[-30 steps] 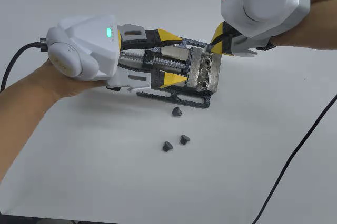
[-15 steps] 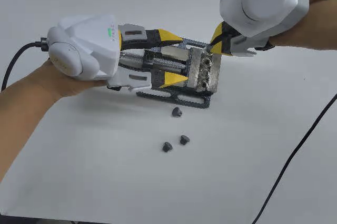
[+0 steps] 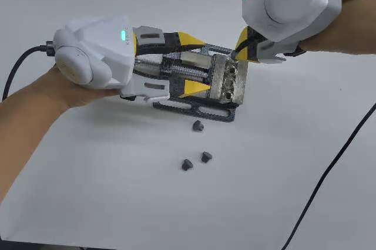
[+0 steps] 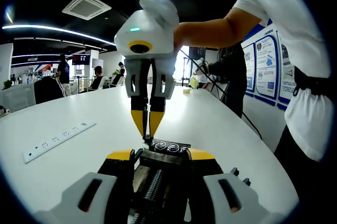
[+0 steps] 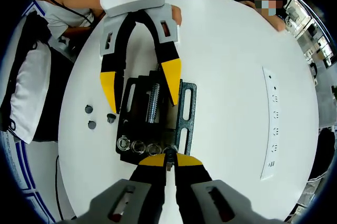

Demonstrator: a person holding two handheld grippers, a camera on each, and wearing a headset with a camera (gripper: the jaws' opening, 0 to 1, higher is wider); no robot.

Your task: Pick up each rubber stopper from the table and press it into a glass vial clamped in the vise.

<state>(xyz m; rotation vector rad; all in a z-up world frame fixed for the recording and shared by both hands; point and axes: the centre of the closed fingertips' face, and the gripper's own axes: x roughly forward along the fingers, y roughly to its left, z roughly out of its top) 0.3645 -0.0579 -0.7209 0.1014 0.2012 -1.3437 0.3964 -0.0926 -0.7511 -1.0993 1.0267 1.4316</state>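
A white tabletop (image 3: 117,203) carried the work, and in the left gripper view an open office with ceiling light strips and seated people lay behind it. A white power strip (image 4: 58,140) lay well apart from the work, and a black cable (image 3: 329,168) trailed across the right side.

Three loose stoppers (image 3: 198,125) (image 3: 206,156) (image 3: 187,164), small, dark and stubby, lay on the tabletop just in front of the vise (image 3: 220,88), nothing covering them.

The left gripper (image 3: 200,66) had its yellow-tipped fingers spread wide, one on each side of the vise's screw and body; whether they pressed against it could not be told.

The vise's metal block held a row of glass vials (image 5: 138,146), their round mouths open.

The right gripper (image 3: 238,54) had its fingers closed together on a rubber stopper (image 5: 169,154), a small dark piece at the tips, held at the end of the vial row, right at the block's edge.
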